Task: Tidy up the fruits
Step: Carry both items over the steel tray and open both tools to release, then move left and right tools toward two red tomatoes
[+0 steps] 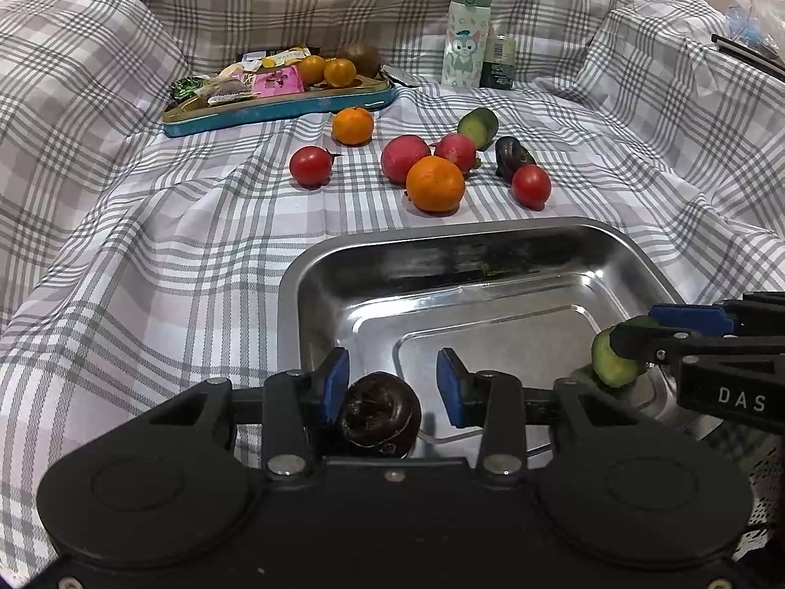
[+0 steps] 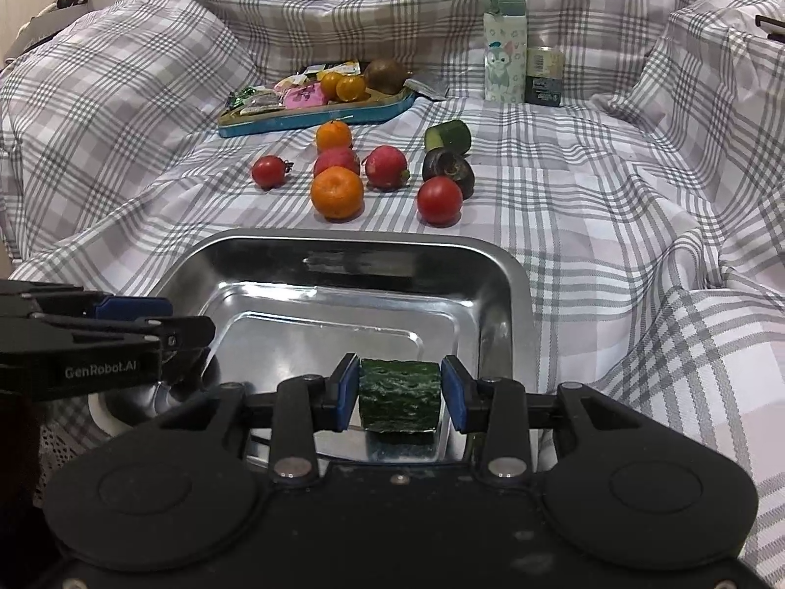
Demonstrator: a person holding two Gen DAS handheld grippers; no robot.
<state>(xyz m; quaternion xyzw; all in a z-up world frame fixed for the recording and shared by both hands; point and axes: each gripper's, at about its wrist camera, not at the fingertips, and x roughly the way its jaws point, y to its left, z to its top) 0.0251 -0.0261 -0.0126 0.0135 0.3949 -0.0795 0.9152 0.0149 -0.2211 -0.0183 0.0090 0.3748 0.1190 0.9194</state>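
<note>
Left gripper (image 1: 392,388): we see its jaws standing apart, the dark round fruit (image 1: 380,414) resting against the left pad with a clear gap to the right pad; released, not clamped.
Right gripper (image 2: 398,395): we have it clenched on the cucumber piece (image 2: 400,402), both blue pads pressing its cut ends, just above the tray floor.
Steel tray (image 1: 294,284): it sits nearest us on the cloth, with both grippers over its near end; we see nothing else in it.
Fruits still out: two mandarins (image 2: 337,192), two tomatoes (image 2: 439,200), two radish-like red ones (image 2: 386,167), a second cucumber piece (image 2: 448,136) and another dark fruit (image 2: 449,169) lie grouped on the cloth beyond the tray.
Risk, rolling: we judge the dark fruit could roll on the slick steel once the left gripper lifts away, since only one pad touches it.
Risk, drop: the cucumber may tip onto its rounded side if we let go while it hangs above the floor.
Risk, collision: our grippers work close together over one tray end, so a careless withdrawal could knock either item.
Surface: a rumpled plaid cloth (image 1: 147,255), folds likely to set round fruit rolling.
Room: a blue tray of snacks (image 1: 274,110), a bottle (image 1: 466,34) and a small jar (image 1: 498,61) stand at the back; the cloth rises behind them.
</note>
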